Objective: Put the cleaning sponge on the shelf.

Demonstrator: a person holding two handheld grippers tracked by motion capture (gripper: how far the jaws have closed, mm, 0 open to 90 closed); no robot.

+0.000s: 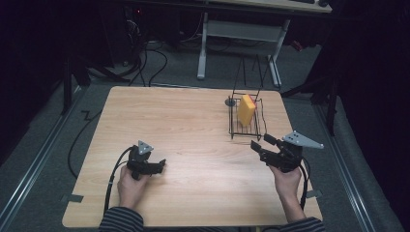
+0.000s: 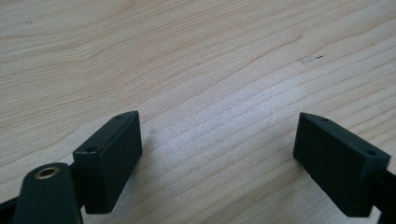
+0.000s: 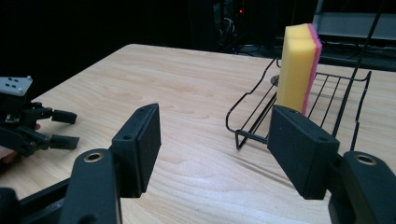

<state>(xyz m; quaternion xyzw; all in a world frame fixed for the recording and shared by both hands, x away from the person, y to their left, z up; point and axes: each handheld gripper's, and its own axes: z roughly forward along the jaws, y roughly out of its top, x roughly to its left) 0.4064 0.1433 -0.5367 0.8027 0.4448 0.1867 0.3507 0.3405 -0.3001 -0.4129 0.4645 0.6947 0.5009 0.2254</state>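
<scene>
Both grippers are idle with jaws apart and empty: the left gripper (image 1: 155, 166) rests low on the table (image 1: 193, 130), and the right gripper (image 1: 263, 143) hovers just before the wire rack (image 1: 233, 126). The yellow sponge (image 1: 246, 110) stands upright in that rack. Likely next move: advance the right gripper and close squarely on the sponge, clear of the wires.

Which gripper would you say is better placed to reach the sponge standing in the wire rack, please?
Probably the right gripper: it hovers open just in front of the wire rack holding the sponge. The left gripper lies much farther away.
</scene>
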